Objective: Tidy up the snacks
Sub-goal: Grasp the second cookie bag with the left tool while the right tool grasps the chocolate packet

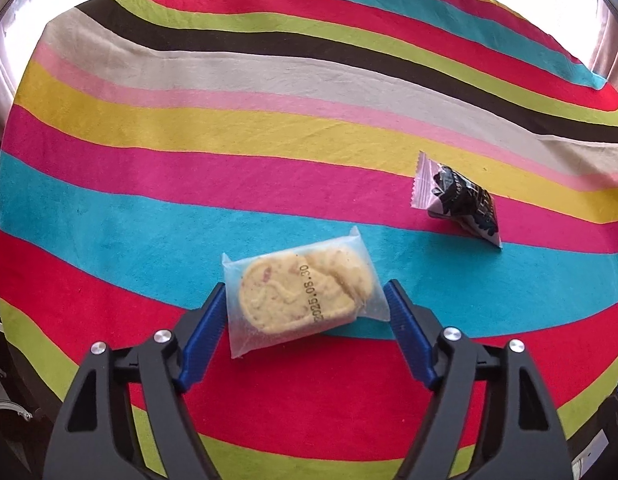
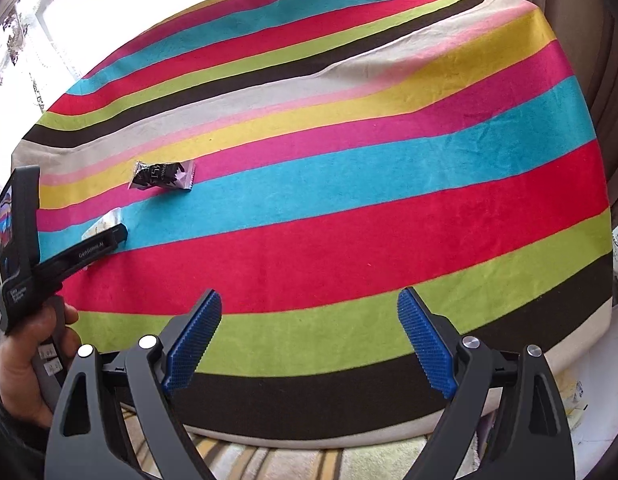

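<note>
A clear packet of yellow biscuits (image 1: 303,294) lies on the striped cloth (image 1: 269,128), between the blue pads of my left gripper (image 1: 305,300). The jaws stand wide, one on each side of the packet, not pressing it. A black and white wrapped snack (image 1: 459,198) lies further off to the right; it also shows in the right wrist view (image 2: 163,176). My right gripper (image 2: 309,304) is open and empty over the near edge of the cloth. The left gripper (image 2: 105,242) shows at the left there, hiding most of the biscuit packet (image 2: 105,222).
The striped cloth (image 2: 349,200) covers a round table. A bright window with curtains is behind the table. A hand (image 2: 25,360) holds the left gripper's handle. A patterned rug lies below the table's near edge.
</note>
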A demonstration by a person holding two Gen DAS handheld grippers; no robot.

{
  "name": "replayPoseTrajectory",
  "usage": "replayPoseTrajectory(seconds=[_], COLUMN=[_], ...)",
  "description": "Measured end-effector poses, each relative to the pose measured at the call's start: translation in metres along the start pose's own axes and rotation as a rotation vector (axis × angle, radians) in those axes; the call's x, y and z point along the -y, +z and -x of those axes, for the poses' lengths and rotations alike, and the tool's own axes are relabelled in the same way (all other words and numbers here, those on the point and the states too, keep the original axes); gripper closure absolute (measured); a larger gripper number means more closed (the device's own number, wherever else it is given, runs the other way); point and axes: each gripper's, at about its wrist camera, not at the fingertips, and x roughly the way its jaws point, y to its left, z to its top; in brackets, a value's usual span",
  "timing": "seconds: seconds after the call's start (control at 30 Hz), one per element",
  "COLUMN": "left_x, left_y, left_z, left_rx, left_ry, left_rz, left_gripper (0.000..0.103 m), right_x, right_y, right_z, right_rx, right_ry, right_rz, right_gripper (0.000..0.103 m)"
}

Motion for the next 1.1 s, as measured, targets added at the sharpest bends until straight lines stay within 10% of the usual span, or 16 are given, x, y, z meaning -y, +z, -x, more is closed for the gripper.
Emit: replayPoseTrajectory(seconds=[0.73, 1.1], left_x=[-0.041, -0.047], left_y=[-0.024, -0.027], left_z=[0.021, 0.023], left_rx=[0.038, 0.045], left_ry=[-0.078, -0.076], left_rz=[0.109, 0.145], left_gripper=[0.041, 0.041], right_x=[-0.112, -0.147], right_y=[0.095, 0.093], right_z=[-0.098, -0.124], right_rx=[0.008, 0.016], right_ry=[0.146, 0.050], right_rz=[0.007, 0.158], right_gripper=[0.016, 0.020])
